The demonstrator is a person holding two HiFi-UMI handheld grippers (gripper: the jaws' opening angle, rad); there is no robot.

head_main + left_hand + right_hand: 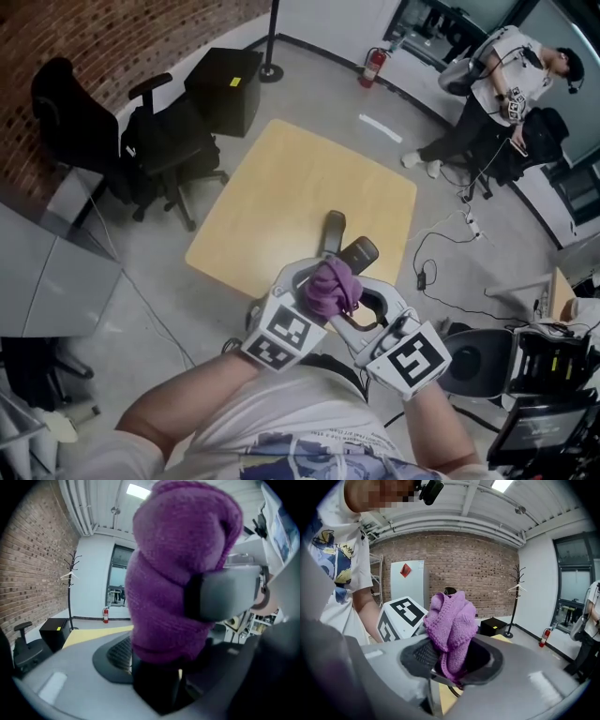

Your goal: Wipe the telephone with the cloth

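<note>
- cloth (330, 286): purple, knitted texture
- telephone (357, 254): black to dark grey
- left gripper (157, 667), right gripper (450, 667): light grey jaws, dark ridged pads
- marker cubes (284, 335): white, black square patterns
- table (281, 187): pale yellow top
- floor (187, 309): plain grey
- brick wall (94, 28): red-brown, brick pattern
- office chairs (164, 141): black
- cabinet (225, 89): black, small yellow label
- fire extinguisher (376, 66): red
- wearer's shirt (281, 422): white, blue and yellow print
- person (502, 84) at back: white top, black trousers
- cupboard (408, 588): white, red diamond sign
</note>
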